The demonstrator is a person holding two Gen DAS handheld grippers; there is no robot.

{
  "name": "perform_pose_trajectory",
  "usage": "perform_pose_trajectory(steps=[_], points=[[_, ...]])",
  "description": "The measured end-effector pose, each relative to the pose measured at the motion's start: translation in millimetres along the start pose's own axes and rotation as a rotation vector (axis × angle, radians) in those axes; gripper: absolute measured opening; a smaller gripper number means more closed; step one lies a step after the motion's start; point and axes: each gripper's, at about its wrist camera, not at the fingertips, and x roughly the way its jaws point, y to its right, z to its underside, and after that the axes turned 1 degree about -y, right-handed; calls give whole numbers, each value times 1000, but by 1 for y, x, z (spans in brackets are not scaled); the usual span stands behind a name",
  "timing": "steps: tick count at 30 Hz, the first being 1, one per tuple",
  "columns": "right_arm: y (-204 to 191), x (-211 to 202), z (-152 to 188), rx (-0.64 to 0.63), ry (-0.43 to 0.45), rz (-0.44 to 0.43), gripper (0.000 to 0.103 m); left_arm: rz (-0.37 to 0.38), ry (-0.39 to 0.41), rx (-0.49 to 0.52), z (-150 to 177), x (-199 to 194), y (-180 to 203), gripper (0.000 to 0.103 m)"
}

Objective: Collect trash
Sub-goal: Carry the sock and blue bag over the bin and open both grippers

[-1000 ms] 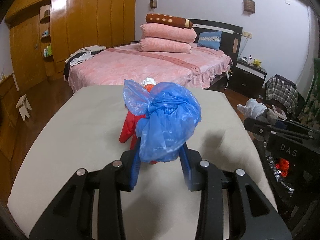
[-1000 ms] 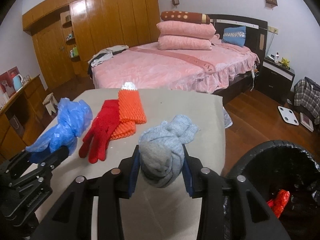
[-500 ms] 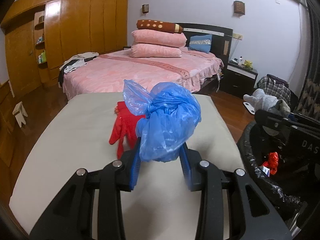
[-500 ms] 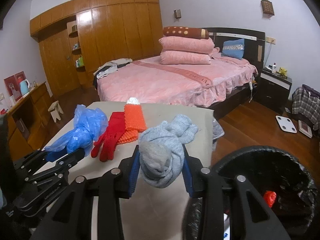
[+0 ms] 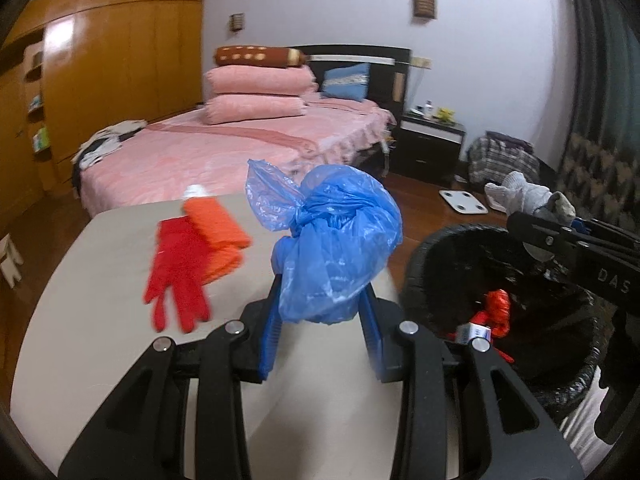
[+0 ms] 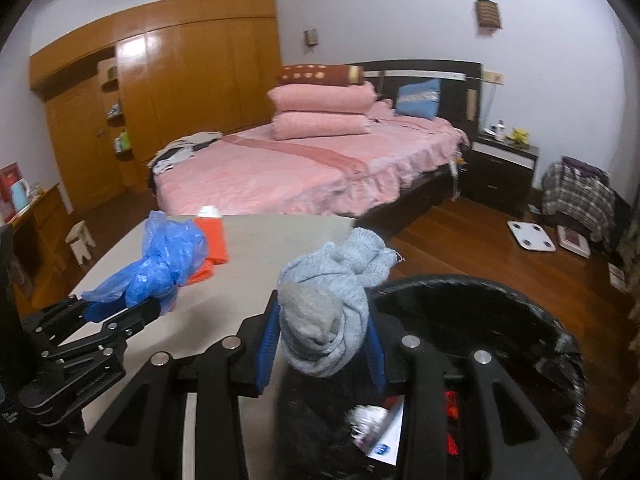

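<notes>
My left gripper (image 5: 322, 320) is shut on a crumpled blue plastic bag (image 5: 332, 248), held above the right edge of the beige table (image 5: 100, 320). My right gripper (image 6: 322, 340) is shut on a balled grey sock (image 6: 328, 300), over the near rim of the black-lined trash bin (image 6: 500, 292). In the left wrist view that bin (image 5: 444, 248) stands at the right, with red wrappers (image 5: 496, 308) inside, and the right gripper with the grey sock (image 5: 528, 196) hangs above it. A red glove (image 5: 176, 268) and an orange net sleeve (image 5: 216, 224) lie on the table.
A pink bed (image 6: 300, 168) with stacked pillows stands beyond the table. A dark nightstand (image 6: 504, 168), a white scale (image 6: 532, 236) on the wood floor, a plaid bundle (image 6: 576, 196) and a small stool (image 6: 80, 240) are around. Wooden wardrobes (image 6: 180, 100) line the left wall.
Both grippers have swung to the right with their loads. The bin has come into fuller view under the right gripper, and the glove and orange sleeve have slid left in the pictures.
</notes>
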Motion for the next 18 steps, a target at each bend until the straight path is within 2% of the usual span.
perform_pose_trajectory(steps=[6,18], points=[[41,-9,7,58,-4,80,38,89,-8,64,-4,11,41,34],[98,-23,22,119,-23,192,40,236,-46,169,-8,40,111,35]])
